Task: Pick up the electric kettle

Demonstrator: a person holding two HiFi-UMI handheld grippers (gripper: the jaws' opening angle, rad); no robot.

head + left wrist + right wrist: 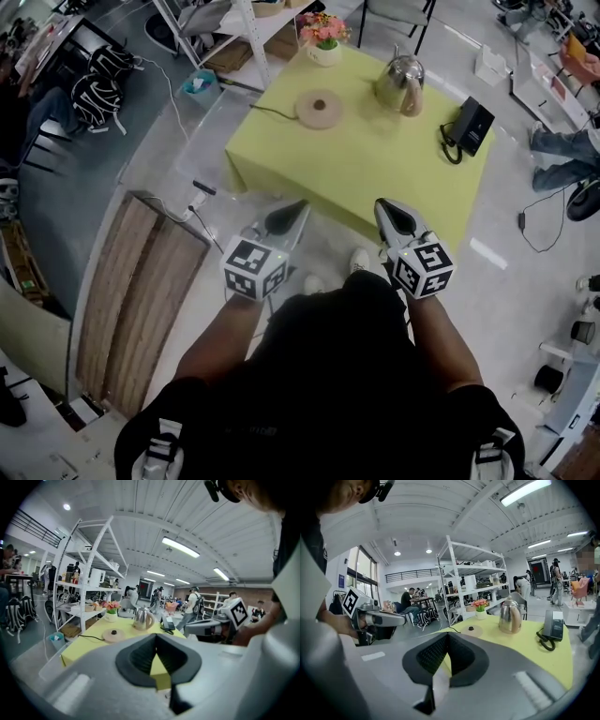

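A shiny steel electric kettle (401, 82) with a tan handle stands upright at the far side of a table with a yellow-green cloth (375, 173). It also shows in the left gripper view (143, 619) and the right gripper view (509, 615). Its round base (319, 108) lies apart on the cloth to its left, with a black cord. My left gripper (298, 204) and right gripper (382, 204) hover side by side short of the table's near edge, far from the kettle. Both are shut with nothing in them; the pads meet in the left gripper view (155, 635) and the right gripper view (447, 634).
A pot of pink flowers (324, 37) and a black desk phone (472, 127) with a coiled cord also sit on the table. A wooden board (131, 300) lies on the floor at left. A white shelf rack (234, 28) stands behind the table. A person's legs (562, 155) are at right.
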